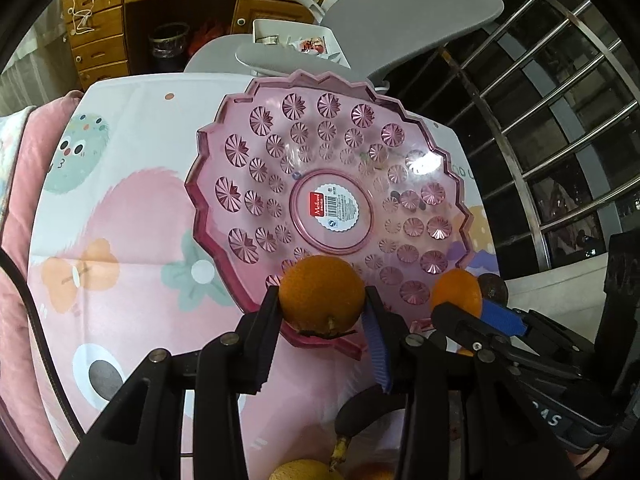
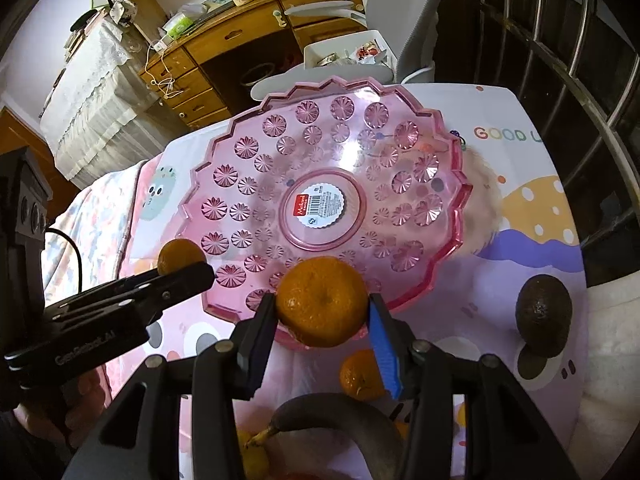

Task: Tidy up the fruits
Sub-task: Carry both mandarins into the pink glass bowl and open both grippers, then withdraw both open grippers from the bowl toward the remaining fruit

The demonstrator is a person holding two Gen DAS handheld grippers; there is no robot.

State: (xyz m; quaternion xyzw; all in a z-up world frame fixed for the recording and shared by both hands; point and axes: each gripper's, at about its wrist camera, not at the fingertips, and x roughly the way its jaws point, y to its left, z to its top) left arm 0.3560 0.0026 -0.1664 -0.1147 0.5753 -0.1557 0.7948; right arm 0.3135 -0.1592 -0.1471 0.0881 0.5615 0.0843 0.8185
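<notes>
The pink plate (image 1: 332, 204) is lying on the patterned tablecloth (image 1: 132, 216), its bowl holding only a round paper label (image 1: 337, 209) at the centre; no fruit is resting inside it. At the plate's 6 o'clock rim in the left wrist view, the left gripper (image 1: 322, 300) is clamping a stemmed orange (image 1: 322, 298) between its fingers, pads pressing on both sides. Toward 4 o'clock, the right gripper (image 1: 476, 312) is pinching a second orange (image 1: 456, 292), partly covered by its own fingers, with a dark avocado (image 1: 494, 288) peeking out just behind it. In the right wrist view that second orange is sitting over the plate's 6 o'clock edge, squeezed between the fingers, while the left gripper is entering at 8 o'clock. Below, on the cloth, a small orange (image 2: 360, 376) is half hidden by the blue pad (image 2: 384, 352), and a banana (image 2: 336, 416) is being cut off by the gripper body, with another yellow fruit (image 2: 252, 456), hard to make out, beside it
</notes>
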